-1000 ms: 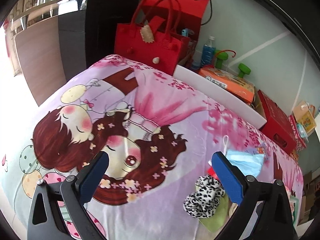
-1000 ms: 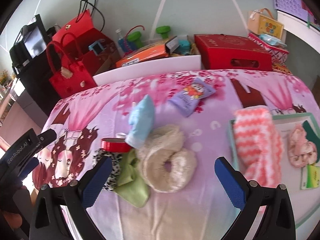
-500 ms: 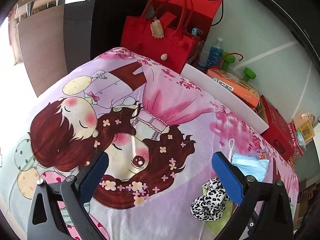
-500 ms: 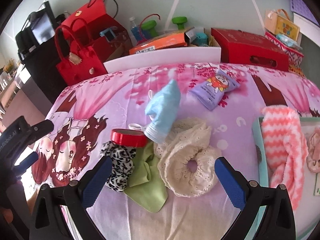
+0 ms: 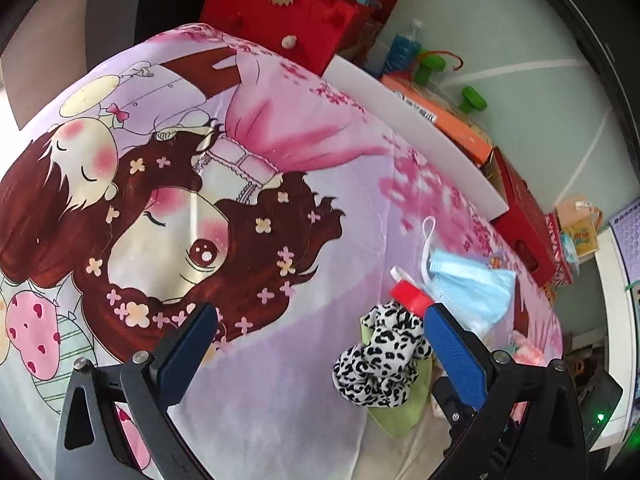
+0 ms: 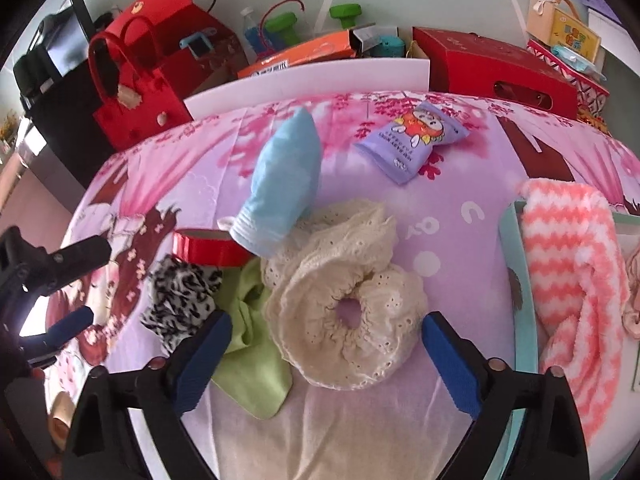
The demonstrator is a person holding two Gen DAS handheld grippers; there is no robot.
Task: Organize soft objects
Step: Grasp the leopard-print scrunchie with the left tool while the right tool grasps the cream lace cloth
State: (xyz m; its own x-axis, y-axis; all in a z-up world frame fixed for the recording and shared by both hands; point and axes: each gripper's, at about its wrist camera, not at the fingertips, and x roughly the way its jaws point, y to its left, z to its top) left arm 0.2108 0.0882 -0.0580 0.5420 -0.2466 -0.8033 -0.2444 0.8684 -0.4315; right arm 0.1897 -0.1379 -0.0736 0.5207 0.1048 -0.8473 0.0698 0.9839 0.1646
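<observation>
A cream lace scrunchie (image 6: 344,300) lies on the printed blanket just ahead of my open, empty right gripper (image 6: 326,340). Left of it lie a green cloth (image 6: 250,344), a leopard-print scrunchie (image 6: 180,296), a red tape roll (image 6: 208,248) and a blue face mask (image 6: 284,192). A pink-and-white zigzag cloth (image 6: 568,280) hangs over the teal tray's rim (image 6: 520,292) at the right. My left gripper (image 5: 316,344) is open and empty; the leopard scrunchie (image 5: 384,360), tape roll (image 5: 412,298) and mask (image 5: 472,292) lie by its right finger.
A purple snack packet (image 6: 416,140) lies farther back. Beyond the white board (image 6: 304,80) stand a red felt bag (image 6: 136,108), red boxes (image 6: 496,68), an orange box (image 6: 296,56) and green dumbbells (image 6: 344,12). The left gripper (image 6: 48,280) shows at the left edge.
Both grippers have moved forward and lower towards the pile of soft things. The leopard scrunchie and mask now sit closer in the left view. Both stay open.
</observation>
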